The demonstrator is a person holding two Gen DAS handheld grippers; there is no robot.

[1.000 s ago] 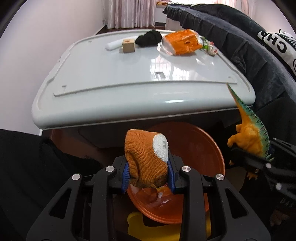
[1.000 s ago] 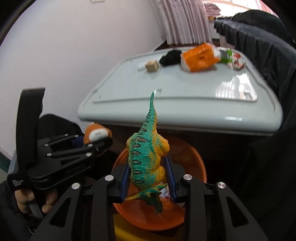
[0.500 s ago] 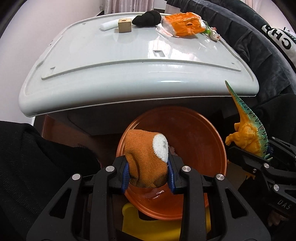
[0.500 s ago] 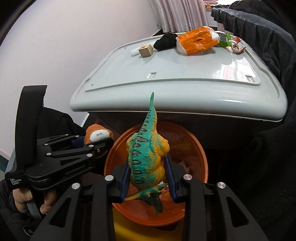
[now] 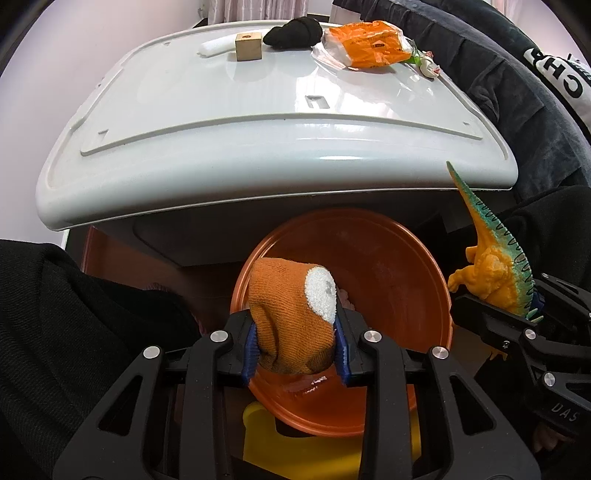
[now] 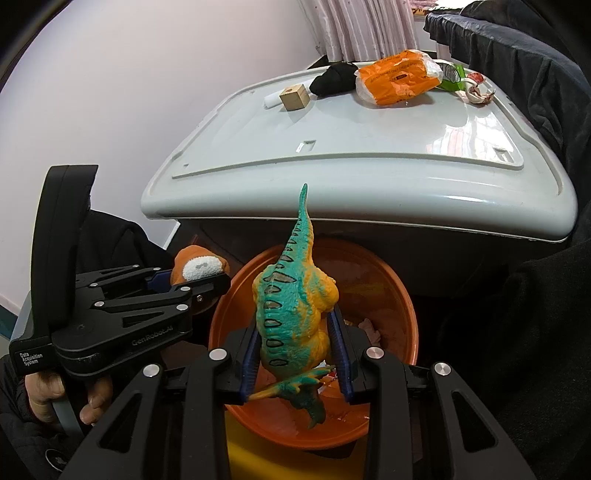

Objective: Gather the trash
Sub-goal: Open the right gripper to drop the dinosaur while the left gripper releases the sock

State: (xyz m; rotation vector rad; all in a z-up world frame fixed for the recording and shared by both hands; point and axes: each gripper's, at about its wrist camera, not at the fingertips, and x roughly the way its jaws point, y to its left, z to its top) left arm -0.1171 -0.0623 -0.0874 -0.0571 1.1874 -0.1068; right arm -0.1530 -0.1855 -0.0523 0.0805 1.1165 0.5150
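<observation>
My left gripper (image 5: 295,343) is shut on an orange knitted sock with a white patch (image 5: 291,314) and holds it above the near rim of an orange basin (image 5: 399,280). My right gripper (image 6: 295,354) is shut on a green and orange toy dinosaur (image 6: 291,314), tail up, over the same basin (image 6: 373,280). Each gripper shows in the other's view: the left gripper (image 6: 192,282) with the sock (image 6: 201,264) at the left, the right gripper with the dinosaur (image 5: 491,266) at the right.
A white table (image 5: 258,122) stands just beyond the basin. On its far side lie a wooden cube (image 5: 248,46), a white roll (image 5: 216,47), a black cloth (image 5: 293,31), an orange plastic bag (image 5: 365,46) and small wrappers (image 5: 424,64). A dark sofa (image 5: 517,85) runs along the right. Something yellow (image 5: 295,443) lies under the basin.
Both grippers have risen and come closer to the table and tilted down over the basin, which now shows more fully. Both still hold their objects.
</observation>
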